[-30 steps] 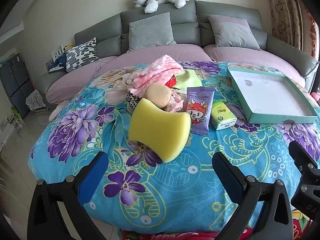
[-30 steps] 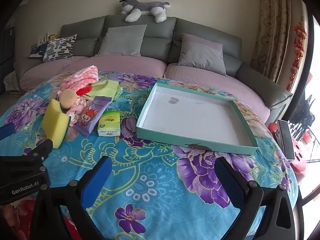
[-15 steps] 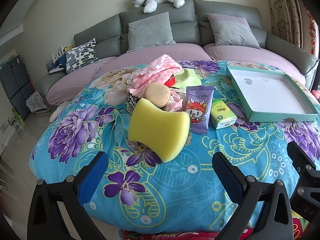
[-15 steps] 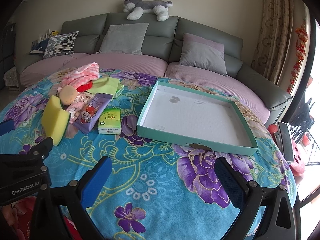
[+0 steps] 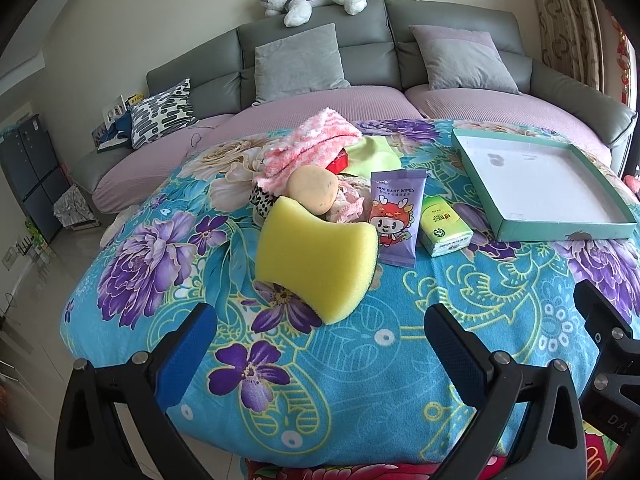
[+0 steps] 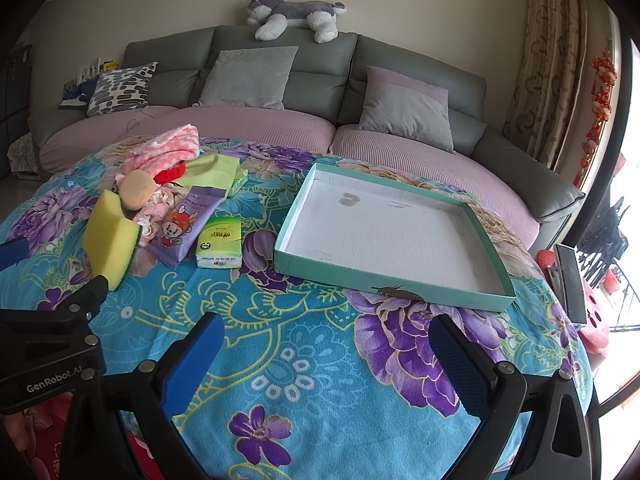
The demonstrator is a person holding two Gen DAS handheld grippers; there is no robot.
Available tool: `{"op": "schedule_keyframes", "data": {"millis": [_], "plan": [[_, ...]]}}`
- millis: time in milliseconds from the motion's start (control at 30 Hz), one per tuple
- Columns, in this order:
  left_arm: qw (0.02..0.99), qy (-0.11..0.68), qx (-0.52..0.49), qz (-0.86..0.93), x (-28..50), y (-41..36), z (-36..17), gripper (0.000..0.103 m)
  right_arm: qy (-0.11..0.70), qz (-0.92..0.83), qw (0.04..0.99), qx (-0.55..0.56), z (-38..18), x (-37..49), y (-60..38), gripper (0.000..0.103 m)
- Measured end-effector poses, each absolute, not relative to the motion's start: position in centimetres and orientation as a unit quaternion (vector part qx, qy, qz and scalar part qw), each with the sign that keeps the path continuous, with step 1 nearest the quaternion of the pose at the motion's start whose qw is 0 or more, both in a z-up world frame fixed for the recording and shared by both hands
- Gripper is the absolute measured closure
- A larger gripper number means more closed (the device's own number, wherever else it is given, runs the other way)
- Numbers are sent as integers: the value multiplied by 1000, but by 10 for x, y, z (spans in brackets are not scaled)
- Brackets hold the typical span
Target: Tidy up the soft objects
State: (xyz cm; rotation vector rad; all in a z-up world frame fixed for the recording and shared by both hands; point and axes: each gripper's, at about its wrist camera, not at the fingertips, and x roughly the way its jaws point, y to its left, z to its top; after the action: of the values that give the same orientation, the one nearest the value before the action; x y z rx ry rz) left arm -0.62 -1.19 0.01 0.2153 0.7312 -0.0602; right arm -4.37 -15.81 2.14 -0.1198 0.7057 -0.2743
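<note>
A yellow sponge [image 5: 316,264] [image 6: 109,246] lies on the floral blanket, just beyond my open, empty left gripper [image 5: 320,354]. Behind it sit a tan soft ball [image 5: 313,194], a pink fluffy cloth [image 5: 308,148], a green cloth [image 5: 372,156], a purple wipes pack [image 5: 395,216] and a green tissue pack [image 5: 444,230] [image 6: 220,242]. A shallow teal tray [image 6: 394,282] [image 5: 560,229], with nothing in it, lies to the right, beyond my open, empty right gripper [image 6: 326,360].
The blanket-covered round table [image 6: 312,336] drops off at its near edge. A grey and lilac sofa [image 6: 280,120] with cushions stands behind it, with a plush husky [image 6: 294,14] on top. A curtain and window are at the right.
Both grippers have drifted very slightly; the right view has shifted a little so the objects sit slightly further right in frame. Nothing on the table has moved.
</note>
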Motion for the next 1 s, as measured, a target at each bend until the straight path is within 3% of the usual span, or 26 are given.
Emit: {"op": "schedule_keyframes", "data": {"millis": [1000], "plan": [[927,357,112,-29,-7,-15,-1,0,344,-134,927,-59,22,-44,-157,0]]}}
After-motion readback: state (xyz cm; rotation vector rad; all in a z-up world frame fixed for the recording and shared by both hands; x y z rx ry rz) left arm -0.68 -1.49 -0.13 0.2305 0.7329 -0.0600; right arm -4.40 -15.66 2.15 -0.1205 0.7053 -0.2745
